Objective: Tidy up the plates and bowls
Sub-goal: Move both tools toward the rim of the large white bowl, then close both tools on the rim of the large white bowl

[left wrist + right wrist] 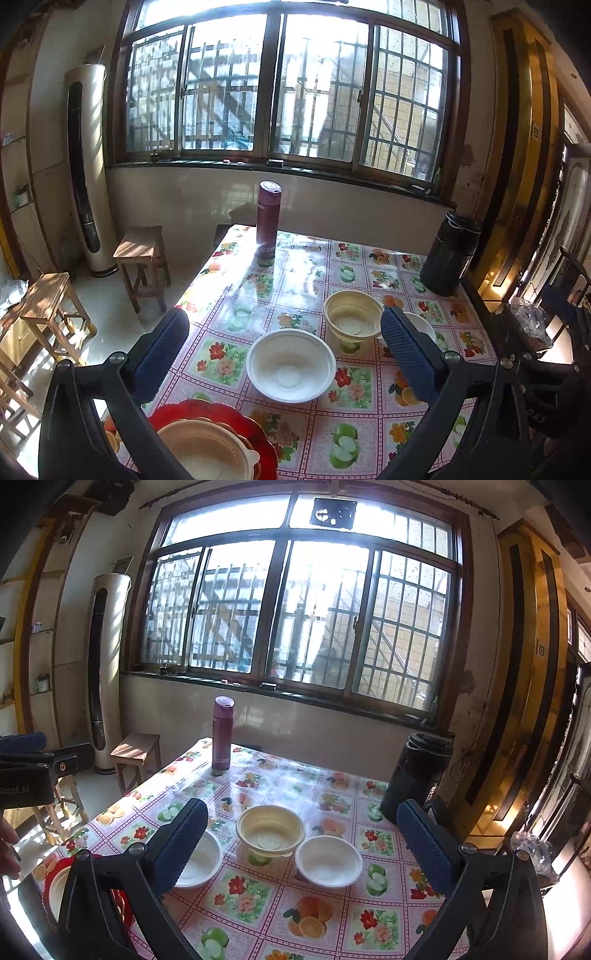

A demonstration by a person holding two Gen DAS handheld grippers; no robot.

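Barred window point(288, 88) fills the back wall; a tower AC unit point(86, 166) stands at left w/ wooden stools point(142, 258) near it. Bench point(295, 435) carries a fruit-and-flower print cloth.

Items on bench:
- Maroon flask point(267, 218), upright, far edge.
- Black jug point(448, 254), upright, far right corner.
- Yellow bowl point(352, 315), mid-bench, empty.
- Large white bowl point(291, 363), just beside the yellow bowl on its near-left side, empty.
- Small white bowl point(328, 860), just beside the yellow bowl on its near-right side; partly hidden behind a finger in the left wrist view.
- Red plate point(221, 417), near left corner, w/ a cream bowl point(207, 454) stacked in it.

Left gripper point(284, 350): fingers wide apart, holding nothing, above the bench; the large white bowl lies between them in view. Its body also shows at the left edge of the right wrist view.

Right gripper point(301, 842): fingers wide apart, holding nothing, above the bench; yellow and small white bowls sit between them in view, no contact.
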